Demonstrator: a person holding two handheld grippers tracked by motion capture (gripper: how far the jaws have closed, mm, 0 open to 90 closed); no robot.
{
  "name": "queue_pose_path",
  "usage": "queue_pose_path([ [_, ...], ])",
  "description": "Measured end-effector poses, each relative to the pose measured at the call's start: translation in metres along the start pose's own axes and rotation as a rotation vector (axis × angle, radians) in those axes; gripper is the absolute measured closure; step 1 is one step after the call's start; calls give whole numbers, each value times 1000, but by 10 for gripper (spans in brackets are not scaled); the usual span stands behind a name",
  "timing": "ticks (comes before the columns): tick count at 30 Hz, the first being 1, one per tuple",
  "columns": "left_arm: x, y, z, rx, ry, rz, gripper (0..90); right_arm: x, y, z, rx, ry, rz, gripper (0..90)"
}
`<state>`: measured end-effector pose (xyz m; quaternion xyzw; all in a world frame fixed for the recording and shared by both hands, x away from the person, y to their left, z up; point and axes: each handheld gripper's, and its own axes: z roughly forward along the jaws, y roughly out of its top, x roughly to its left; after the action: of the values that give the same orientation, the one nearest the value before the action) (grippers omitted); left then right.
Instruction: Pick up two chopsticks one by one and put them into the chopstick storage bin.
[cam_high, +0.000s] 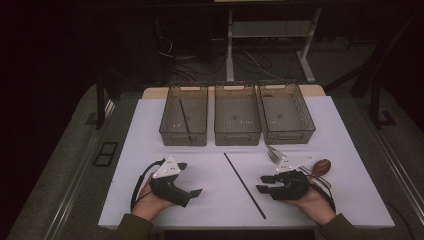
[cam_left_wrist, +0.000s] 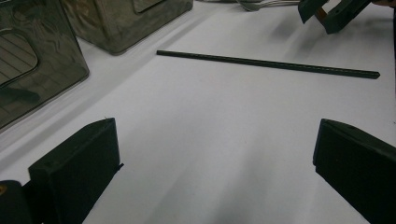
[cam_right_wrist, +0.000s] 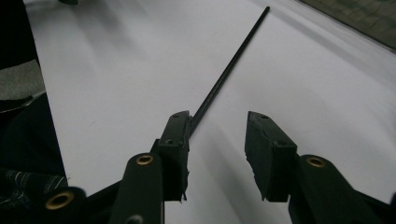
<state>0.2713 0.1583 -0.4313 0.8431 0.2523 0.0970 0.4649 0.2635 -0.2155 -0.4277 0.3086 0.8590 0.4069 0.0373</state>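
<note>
A thin black rod (cam_high: 244, 185) lies diagonally on the white table (cam_high: 210, 200) between my two grippers. My left gripper (cam_high: 189, 179) rests on the table left of the rod, jaws wide open and holding nothing. In the left gripper view the rod (cam_left_wrist: 266, 64) lies across the table well beyond the left gripper (cam_left_wrist: 215, 135). My right gripper (cam_high: 262, 183) sits right of the rod, open and holding nothing. In the right gripper view the rod (cam_right_wrist: 229, 70) runs away from beside the left jaw of the right gripper (cam_right_wrist: 217, 121).
Three clear bins stand in a row at the back: left bin (cam_high: 183, 116) with a black stick inside, middle bin (cam_high: 237, 117), right bin (cam_high: 286, 114). A fork (cam_high: 274, 155) and a brown-bowled spoon (cam_high: 321, 166) lie by the right hand.
</note>
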Motion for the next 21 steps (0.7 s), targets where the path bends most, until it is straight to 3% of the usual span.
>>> queue_pose_path([
  [14, 0, 0, 0, 3, -2, 3, 0, 13, 0, 24, 64, 37, -26, 641],
  [21, 0, 0, 1, 2, -3, 4, 0, 19, -1, 32, 101, 18, -66, 663],
])
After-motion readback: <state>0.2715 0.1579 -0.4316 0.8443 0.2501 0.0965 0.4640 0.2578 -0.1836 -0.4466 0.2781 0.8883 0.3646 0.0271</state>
